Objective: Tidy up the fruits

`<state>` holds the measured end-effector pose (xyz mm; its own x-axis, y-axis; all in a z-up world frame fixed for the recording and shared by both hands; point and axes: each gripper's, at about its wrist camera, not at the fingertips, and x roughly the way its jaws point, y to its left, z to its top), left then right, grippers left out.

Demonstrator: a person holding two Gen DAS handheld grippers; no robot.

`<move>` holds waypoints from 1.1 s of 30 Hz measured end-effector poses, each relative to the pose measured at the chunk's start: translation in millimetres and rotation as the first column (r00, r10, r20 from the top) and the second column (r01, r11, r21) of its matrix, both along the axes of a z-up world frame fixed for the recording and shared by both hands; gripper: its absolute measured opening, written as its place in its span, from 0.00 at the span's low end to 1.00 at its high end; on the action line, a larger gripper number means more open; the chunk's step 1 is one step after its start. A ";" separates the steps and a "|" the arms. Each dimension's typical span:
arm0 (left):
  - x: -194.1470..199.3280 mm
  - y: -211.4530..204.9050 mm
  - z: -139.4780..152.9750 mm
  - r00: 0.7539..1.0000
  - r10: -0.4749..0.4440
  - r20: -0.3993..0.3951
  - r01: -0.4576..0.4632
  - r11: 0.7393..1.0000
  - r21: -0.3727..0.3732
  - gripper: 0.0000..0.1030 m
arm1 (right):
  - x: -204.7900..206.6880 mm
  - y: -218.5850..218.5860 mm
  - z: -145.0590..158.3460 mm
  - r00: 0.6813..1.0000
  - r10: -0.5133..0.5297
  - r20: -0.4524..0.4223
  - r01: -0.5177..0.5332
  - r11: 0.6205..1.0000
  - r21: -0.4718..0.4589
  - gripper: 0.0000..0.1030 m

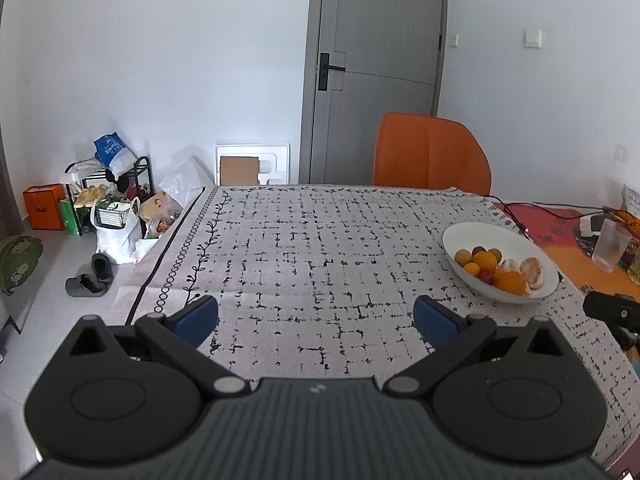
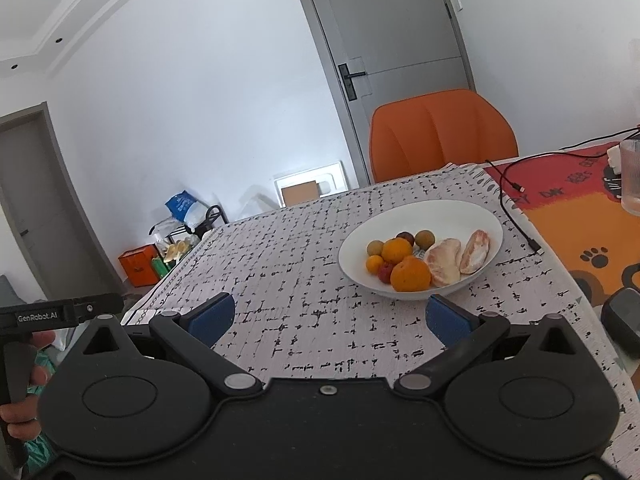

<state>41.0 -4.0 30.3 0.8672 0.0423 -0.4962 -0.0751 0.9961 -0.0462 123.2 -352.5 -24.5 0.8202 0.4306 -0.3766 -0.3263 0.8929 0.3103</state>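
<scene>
A white bowl [image 2: 472,216] holds oranges [image 2: 410,275], small round fruits [image 2: 424,237] and two peeled pomelo pieces [image 2: 444,265]. It sits on the patterned tablecloth [image 2: 288,264], just beyond my right gripper [image 2: 330,318], which is open and empty. In the left wrist view the bowl [image 1: 476,236] lies to the right and ahead of my left gripper [image 1: 316,320], also open and empty above the cloth. The oranges [image 1: 511,282] show there too.
An orange chair [image 1: 430,154] stands behind the table. A glass [image 2: 633,176], a black cable [image 2: 516,216] and an orange mat [image 2: 580,216] lie right of the bowl. Bags, a shoe rack [image 1: 108,192] and slippers sit on the floor at left.
</scene>
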 end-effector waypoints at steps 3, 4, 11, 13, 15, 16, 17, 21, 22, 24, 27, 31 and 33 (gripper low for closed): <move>0.0 -0.9 -3.1 1.000 -0.005 -0.008 0.005 1.000 0.004 1.00 | 0.7 0.9 -2.2 1.000 0.002 -0.006 -0.002 1.000 -0.002 1.00; -0.3 -1.6 -4.3 1.000 -0.006 -0.011 0.006 1.000 0.006 1.00 | 0.9 1.2 -3.0 1.000 0.002 -0.009 -0.002 1.000 -0.001 1.00; -1.4 -0.4 -6.4 1.000 -0.003 -0.017 0.003 1.000 0.007 1.00 | 1.5 2.8 -5.8 1.000 0.009 -0.020 -0.009 1.000 -0.002 1.00; -1.4 0.5 -6.8 1.000 -0.003 -0.018 0.003 1.000 0.008 1.00 | 2.1 2.6 -6.0 1.000 0.011 -0.019 -0.011 1.000 -0.002 1.00; -1.2 0.1 -7.6 1.000 -0.002 -0.022 0.002 1.000 0.008 1.00 | 1.9 2.7 -6.3 1.000 0.010 -0.020 -0.010 1.000 -0.002 1.00; -1.3 0.3 -8.2 1.000 -0.002 -0.023 0.002 1.000 0.008 1.00 | 2.1 2.5 -6.8 1.000 0.009 -0.021 -0.009 1.000 -0.002 1.00; -1.1 0.7 -8.9 1.000 -0.002 -0.023 0.003 1.000 0.008 1.00 | 2.1 2.4 -7.1 1.000 0.008 -0.022 -0.008 1.000 -0.002 1.00; -1.5 2.2 -10.6 1.000 0.000 -0.026 0.000 1.000 0.007 1.00 | 1.7 3.8 -7.1 1.000 0.009 -0.024 -0.009 1.000 -0.006 1.00; -1.7 2.8 -11.0 1.000 0.002 -0.027 -0.001 1.000 0.005 1.00 | 1.4 4.2 -6.9 1.000 0.010 -0.023 -0.010 1.000 -0.007 1.00; -2.2 3.2 -11.4 1.000 0.003 -0.028 -0.003 1.000 0.004 1.00 | 0.6 5.1 -6.5 1.000 0.011 -0.023 -0.011 1.000 -0.008 1.00; -2.5 3.2 -11.3 1.000 0.003 -0.028 -0.003 1.000 0.005 1.00 | 0.7 5.2 -6.9 1.000 0.012 -0.021 -0.012 1.000 -0.007 1.00; -2.6 3.4 -11.4 1.000 0.003 -0.028 -0.003 1.000 0.005 1.00 | 1.1 5.9 -7.1 1.000 0.011 -0.022 -0.011 1.000 -0.008 1.00; -2.5 3.3 -11.3 1.000 0.003 -0.029 -0.003 1.000 0.006 1.00 | 1.0 6.0 -7.1 1.000 0.011 -0.022 -0.011 1.000 -0.009 1.00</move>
